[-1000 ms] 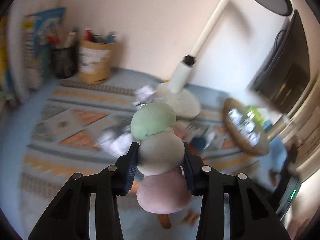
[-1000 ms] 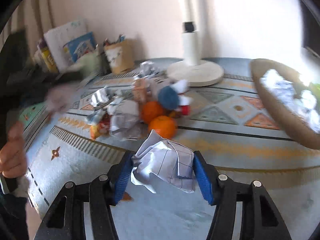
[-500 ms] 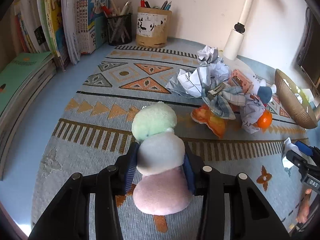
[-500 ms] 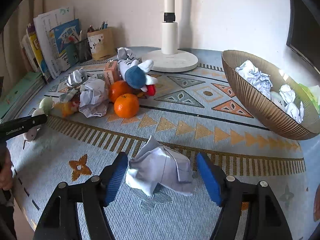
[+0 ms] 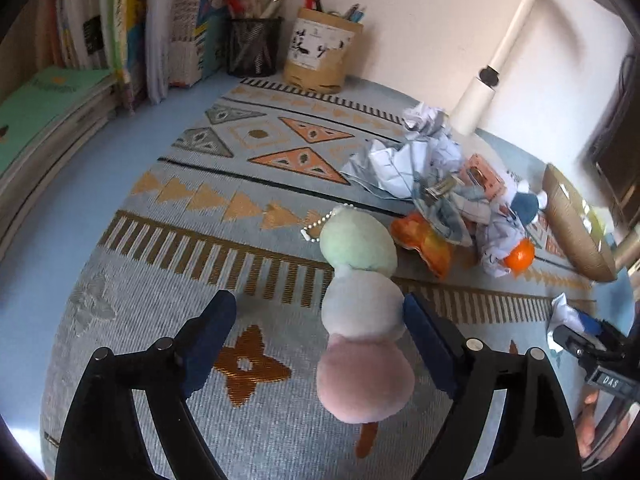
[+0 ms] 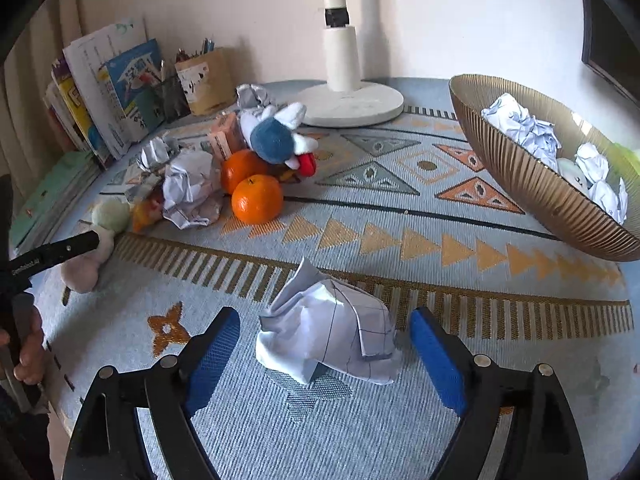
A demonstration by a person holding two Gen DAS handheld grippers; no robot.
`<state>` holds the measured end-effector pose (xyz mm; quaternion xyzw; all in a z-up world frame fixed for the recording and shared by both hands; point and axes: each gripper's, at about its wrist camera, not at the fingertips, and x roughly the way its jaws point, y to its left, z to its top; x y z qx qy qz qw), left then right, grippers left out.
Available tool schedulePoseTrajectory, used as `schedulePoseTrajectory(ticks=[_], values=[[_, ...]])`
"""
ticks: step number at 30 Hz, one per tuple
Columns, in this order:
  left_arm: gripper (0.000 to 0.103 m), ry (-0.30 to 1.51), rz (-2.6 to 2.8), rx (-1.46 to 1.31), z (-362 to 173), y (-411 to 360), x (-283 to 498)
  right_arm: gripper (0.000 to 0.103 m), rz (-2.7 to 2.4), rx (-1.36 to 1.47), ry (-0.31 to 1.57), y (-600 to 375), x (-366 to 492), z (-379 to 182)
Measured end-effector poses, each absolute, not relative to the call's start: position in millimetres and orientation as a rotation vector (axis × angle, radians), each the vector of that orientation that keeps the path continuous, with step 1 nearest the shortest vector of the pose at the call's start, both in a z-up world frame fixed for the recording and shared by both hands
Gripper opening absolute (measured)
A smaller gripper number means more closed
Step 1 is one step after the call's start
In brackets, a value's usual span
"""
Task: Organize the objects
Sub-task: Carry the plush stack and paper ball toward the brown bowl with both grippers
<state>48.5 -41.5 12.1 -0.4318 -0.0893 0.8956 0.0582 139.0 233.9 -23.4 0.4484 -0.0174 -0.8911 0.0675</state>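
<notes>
A plush dango toy point(image 5: 362, 308) with green, white and pink balls lies on the patterned mat between the open fingers of my left gripper point(image 5: 320, 332), close to the right finger. It also shows in the right wrist view point(image 6: 96, 240). A crumpled sheet of squared paper point(image 6: 332, 336) lies on the mat between the open fingers of my right gripper point(image 6: 324, 352), touching neither. A ribbed brown bowl point(image 6: 528, 184) at the right holds several paper balls.
A pile in mid-mat holds crumpled papers point(image 6: 192, 192), two oranges point(image 6: 256, 200), a blue-and-white plush point(image 6: 276, 136), a pink box point(image 6: 224, 140) and an orange wrapper point(image 5: 424, 240). Lamp base point(image 6: 352, 100), pen cups point(image 5: 320, 56) and books point(image 5: 120, 28) stand behind.
Both grippers came down to the mat and opened. The left let go of the dango toy and the right let go of the squared paper; both now lie on the mat.
</notes>
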Motion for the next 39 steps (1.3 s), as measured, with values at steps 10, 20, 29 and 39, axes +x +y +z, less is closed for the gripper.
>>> schedulePoseTrajectory(ticks=[10, 20, 29, 39], values=[[0.042, 0.024, 2.775, -1.292, 12.8, -13.5, 49.2, 0.061, -2.814, 1.104, 0.185, 209.3, 165.1, -4.5], [0.042, -0.039, 2.761, -1.004, 59.4, 6.3, 87.4, 0.061, -2.803, 1.071, -0.002, 231.4, 168.0, 5.2], [0.042, 0.064, 2.589, -0.793, 122.1, 137.1, 49.8, 0.062, -2.990, 0.908, -0.265, 328.5, 166.6, 84.1], [0.042, -0.046, 2.560, -0.681, 116.8, 285.2, -30.4, 0.062, -3.318, 0.694, -0.530, 433.0, 118.8, 95.2]])
